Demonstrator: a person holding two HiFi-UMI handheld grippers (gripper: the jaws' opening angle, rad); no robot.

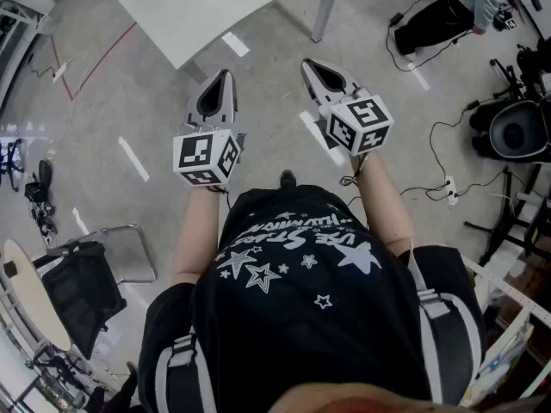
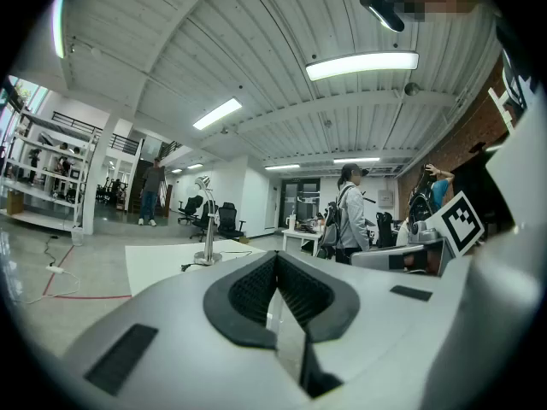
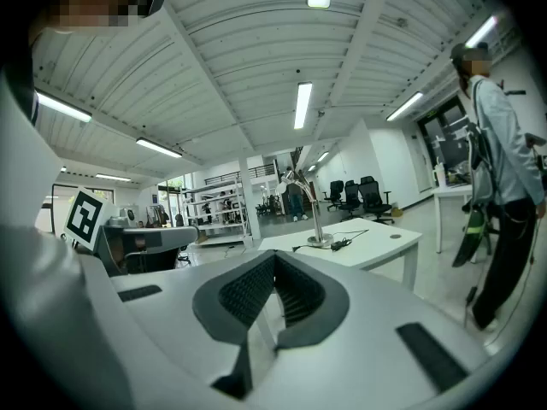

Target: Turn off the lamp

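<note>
Clenched and empty, the left gripper (image 1: 225,77) and right gripper (image 1: 309,64) are aiming toward the slim silver desk lamp (image 3: 315,221), which stands well apart, seemingly readying an approach.

Distant lamp (image 3: 320,241), details too small

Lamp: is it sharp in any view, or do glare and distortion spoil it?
Left gripper view: lamp small but sharp, fisheye bends the room. Right gripper view: lamp sharp, its head blends into clutter behind. Head view: table shows, lamp out of frame.
</note>
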